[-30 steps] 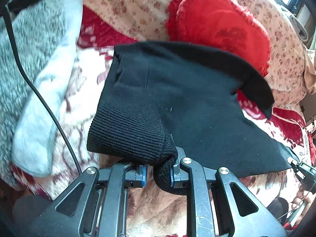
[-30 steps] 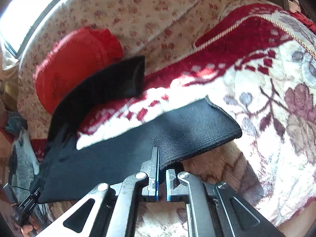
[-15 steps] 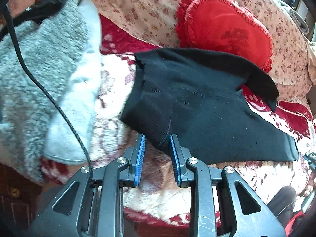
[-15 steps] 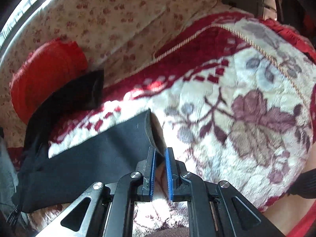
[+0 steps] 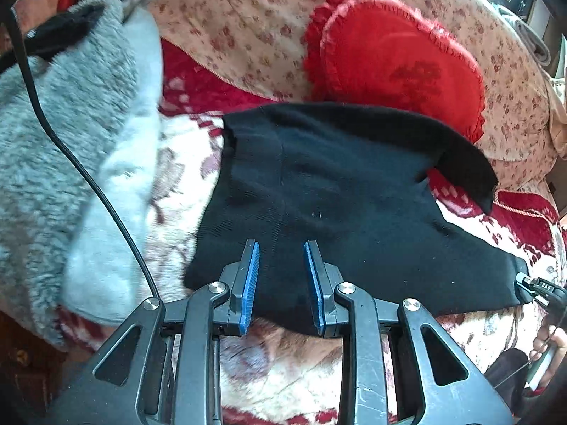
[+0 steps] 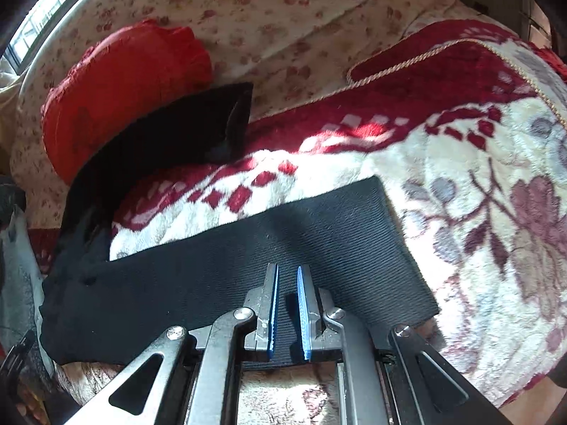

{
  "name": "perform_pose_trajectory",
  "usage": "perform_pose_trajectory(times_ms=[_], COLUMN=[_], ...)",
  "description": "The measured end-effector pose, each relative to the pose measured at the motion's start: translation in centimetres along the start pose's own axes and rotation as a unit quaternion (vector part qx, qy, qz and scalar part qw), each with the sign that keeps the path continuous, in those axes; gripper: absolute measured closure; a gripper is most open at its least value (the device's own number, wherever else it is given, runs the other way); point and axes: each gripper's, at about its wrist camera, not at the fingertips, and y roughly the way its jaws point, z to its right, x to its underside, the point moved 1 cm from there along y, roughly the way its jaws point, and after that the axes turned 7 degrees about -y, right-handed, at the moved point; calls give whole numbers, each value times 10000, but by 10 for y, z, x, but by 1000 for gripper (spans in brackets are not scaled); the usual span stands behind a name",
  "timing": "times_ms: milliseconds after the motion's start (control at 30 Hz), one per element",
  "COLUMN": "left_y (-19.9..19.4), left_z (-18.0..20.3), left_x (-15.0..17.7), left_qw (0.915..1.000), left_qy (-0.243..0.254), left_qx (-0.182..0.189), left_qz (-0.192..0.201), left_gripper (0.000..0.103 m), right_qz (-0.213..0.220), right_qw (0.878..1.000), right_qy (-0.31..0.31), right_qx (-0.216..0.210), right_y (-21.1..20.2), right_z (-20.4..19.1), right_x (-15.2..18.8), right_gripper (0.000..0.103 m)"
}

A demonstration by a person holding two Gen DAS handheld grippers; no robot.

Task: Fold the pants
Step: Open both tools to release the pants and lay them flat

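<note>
Blue ribbed fingers point(image 5: 248, 283) — black knit pants point(image 5: 347, 205)

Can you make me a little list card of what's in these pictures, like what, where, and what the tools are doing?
pants: black, spread flat on the blanket, legs apart
far leg: leaning on the red pillow
left tool: open, over the waist end
right tool: slightly open, over the near leg's cuff
gray fleece: beside the pants' waist end
fold: not started

Left gripper point(image 5: 281, 253) gapes wide; right gripper point(image 6: 287, 278) parted narrowly.
</note>
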Motion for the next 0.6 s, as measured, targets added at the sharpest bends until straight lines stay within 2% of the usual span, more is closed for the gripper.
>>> perform_pose_trajectory(times_ms=[100, 167, 233, 367, 600], left_y=[22, 33, 37, 32, 15], left_z=[1, 0, -1, 0, 6], left_x=[3, 5, 5, 1, -15], left_qw=[9995, 9991, 9990, 9989, 9989], left_qy=[70, 75, 39, 29, 156], left_qx=[-222, -320, -369, -387, -434], left_qz=[-212, -281, -252, -254, 1], left_gripper=[79, 64, 54, 54, 54], right_qz=[-115, -155, -206, -176, 169], right_qw=[9999, 9999, 9998, 9997, 9966], right_qy=[34, 40, -3, -158, -581], right_qx=[24, 16, 38, 64, -563], right_y=[13, 18, 20, 16, 7], right_z=[1, 2, 2, -7, -47], right_x=[2, 3, 3, -1, -11], right_gripper=[94, 92, 91, 82, 72])
